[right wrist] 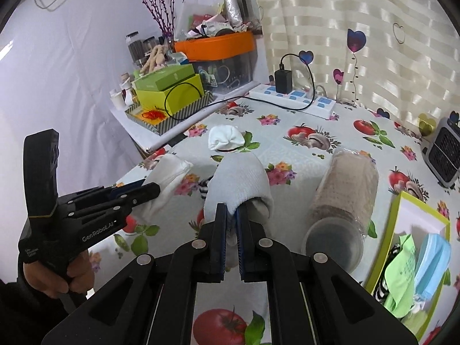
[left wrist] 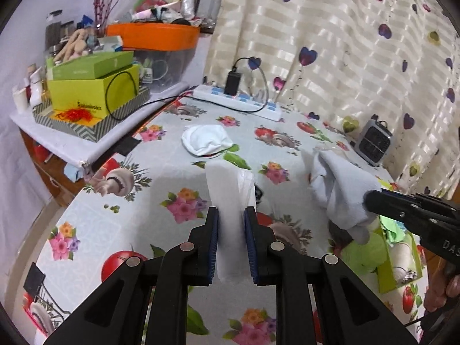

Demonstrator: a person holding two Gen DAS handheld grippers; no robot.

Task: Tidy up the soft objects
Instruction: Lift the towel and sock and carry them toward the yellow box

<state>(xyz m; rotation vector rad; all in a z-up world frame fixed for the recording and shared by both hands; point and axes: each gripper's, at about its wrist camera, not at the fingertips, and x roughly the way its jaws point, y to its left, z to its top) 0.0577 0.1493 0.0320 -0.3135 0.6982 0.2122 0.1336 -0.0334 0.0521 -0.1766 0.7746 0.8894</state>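
left gripper [left wrist: 231, 215] clamped on white sock [left wrist: 230, 189], frame centre | right gripper [right wrist: 231, 211] clamped on second white sock [right wrist: 238, 178], centre

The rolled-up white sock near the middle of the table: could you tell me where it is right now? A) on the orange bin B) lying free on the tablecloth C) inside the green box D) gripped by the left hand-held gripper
B: the rolled-up white sock lies on the tablecloth, clear of both hand-held grippers.
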